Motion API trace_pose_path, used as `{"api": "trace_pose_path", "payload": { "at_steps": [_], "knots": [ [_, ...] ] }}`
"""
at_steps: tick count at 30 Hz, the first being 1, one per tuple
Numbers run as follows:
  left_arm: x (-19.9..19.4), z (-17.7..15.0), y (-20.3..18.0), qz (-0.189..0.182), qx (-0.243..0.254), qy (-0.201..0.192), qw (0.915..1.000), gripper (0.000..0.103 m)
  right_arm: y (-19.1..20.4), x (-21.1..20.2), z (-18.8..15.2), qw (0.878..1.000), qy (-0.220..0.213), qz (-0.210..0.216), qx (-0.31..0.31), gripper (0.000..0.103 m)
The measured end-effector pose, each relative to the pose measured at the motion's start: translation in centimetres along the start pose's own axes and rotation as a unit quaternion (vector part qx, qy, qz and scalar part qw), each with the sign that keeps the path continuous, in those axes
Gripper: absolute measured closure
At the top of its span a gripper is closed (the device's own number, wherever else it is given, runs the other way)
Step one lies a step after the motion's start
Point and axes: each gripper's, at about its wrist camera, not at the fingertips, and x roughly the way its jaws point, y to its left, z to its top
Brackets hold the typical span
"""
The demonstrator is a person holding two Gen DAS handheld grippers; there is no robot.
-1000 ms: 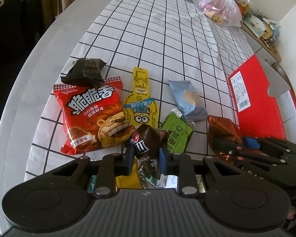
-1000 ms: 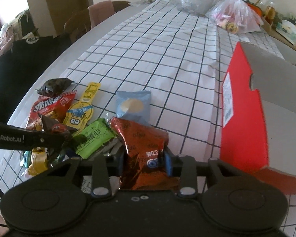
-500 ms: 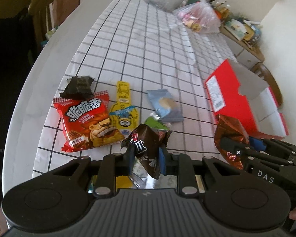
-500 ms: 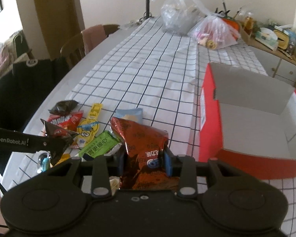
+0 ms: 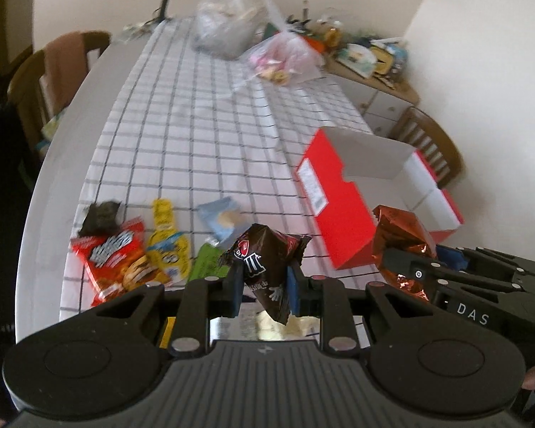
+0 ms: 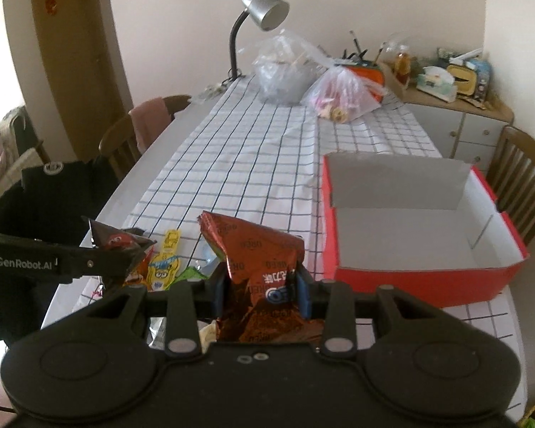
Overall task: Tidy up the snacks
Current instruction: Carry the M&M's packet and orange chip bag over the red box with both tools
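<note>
While your left gripper (image 5: 264, 290) clamps the dark brown M&M's packet (image 5: 265, 267) between its blue pads, held up clear of the table (image 5: 59, 164), your right gripper (image 6: 261, 290) pinches the copper-red Oreo packet (image 6: 256, 267) the same way. Below and beyond your left fingers, the loose snacks lie on the checked cloth (image 5: 196, 135): a red lion-print bag (image 5: 116, 262), a yellow minion pouch (image 5: 167, 246), a green packet (image 5: 207, 265), a pale blue packet (image 5: 223, 217) and a small black packet (image 5: 101, 214). Farther right sits the open red box (image 6: 410, 224), nothing visible inside. At the far end you have two plastic bags (image 6: 342, 94) and a desk lamp (image 6: 260, 18).
</note>
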Motion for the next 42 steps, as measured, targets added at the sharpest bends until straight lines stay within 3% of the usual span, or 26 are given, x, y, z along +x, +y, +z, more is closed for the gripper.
{"api": "trace_pose_path", "payload": {
  "at_steps": [11, 21, 32, 42],
  "knots": [
    [1.0, 2.5, -6.0, -0.021, 0.058, -0.011, 0.998, 0.079, -5.2, -1.2, 1.7, 0.999, -0.02, -0.019, 0.028, 0.066],
    [6.4, 5.5, -13.3, -0.015, 0.074, 0.002, 0.9971, 0.079, -13.2, 0.5, 3.1, 0.999, -0.019, -0.027, 0.043, 0.066],
    [14.1, 7.3, -20.0, 0.014, 0.084, 0.029, 0.9959, 0.079, -22.3, 4.9, 4.2, 0.998, 0.022, -0.025, 0.052, 0.066],
    [20.8, 8.3, -22.2, 0.047, 0.08, 0.075, 0.9929, 0.079, -26.2, 10.1, 4.3, 0.997, 0.068, -0.019, 0.044, 0.066]
  ]
}}
